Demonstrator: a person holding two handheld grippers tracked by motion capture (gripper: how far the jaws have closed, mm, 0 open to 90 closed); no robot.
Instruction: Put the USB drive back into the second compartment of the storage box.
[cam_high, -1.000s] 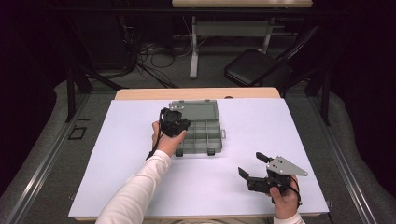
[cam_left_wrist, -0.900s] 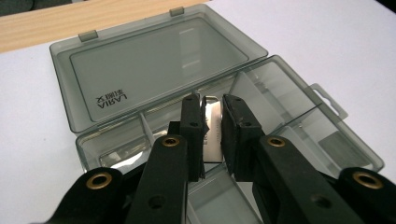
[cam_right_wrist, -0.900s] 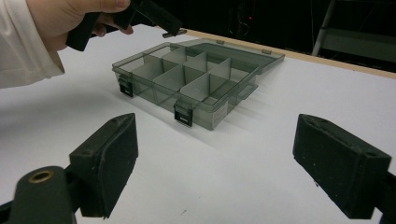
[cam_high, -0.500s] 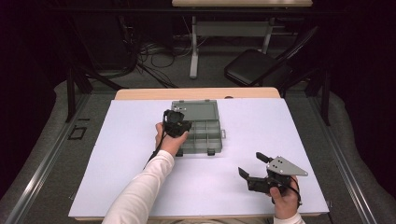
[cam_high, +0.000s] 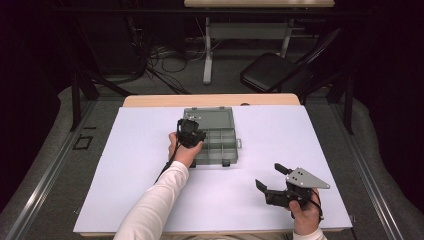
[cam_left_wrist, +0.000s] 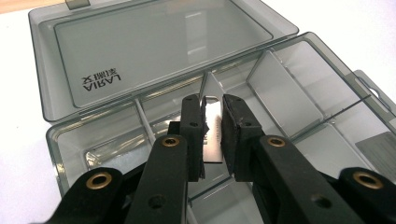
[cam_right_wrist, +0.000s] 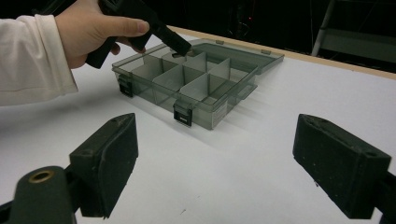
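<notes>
One white surface (cam_high: 125, 180) carries one grey compartment box (cam_high: 223, 145), its lid (cam_left_wrist: 154, 51) laid open behind. My left hand-held gripper (cam_left_wrist: 211, 128) reaches into the box; its own view shows the jaws nearly closed on one thin upright divider (cam_left_wrist: 212, 135). My right hand-held gripper (cam_high: 270, 180) rests near me, gaping wide, empty.

Left gripper (cam_left_wrist: 212, 133) fingers pinch a divider (cam_left_wrist: 214, 140) inside the organizer box (cam_left_wrist: 163, 51).
</notes>
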